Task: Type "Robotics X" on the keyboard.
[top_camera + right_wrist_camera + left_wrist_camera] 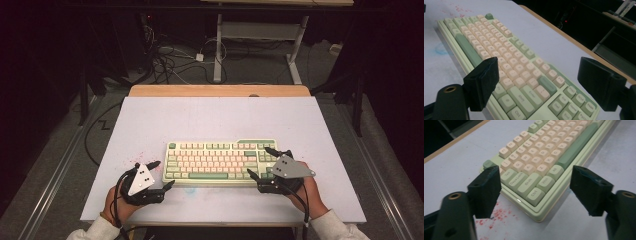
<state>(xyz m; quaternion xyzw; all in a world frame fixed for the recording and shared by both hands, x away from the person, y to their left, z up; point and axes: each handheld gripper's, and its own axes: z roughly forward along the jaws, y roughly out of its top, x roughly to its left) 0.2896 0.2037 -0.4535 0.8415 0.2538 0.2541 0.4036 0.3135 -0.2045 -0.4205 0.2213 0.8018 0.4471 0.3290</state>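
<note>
High view: keyboard (221, 162) lies flat at the table's (215, 115) near middle. Left gripper (161, 174) sits just off its left end, right gripper (264, 162) over its right end, likely bracketing it for a two-sided lift or shift. Left gripper view: jaws spread wide, holding nothing, framing the Ctrl corner; red specks (499, 214) on the table below. Right gripper view: jaws wide apart too, empty, hovering above the Enter and arrow-cluster keys; contact not evident.
</note>
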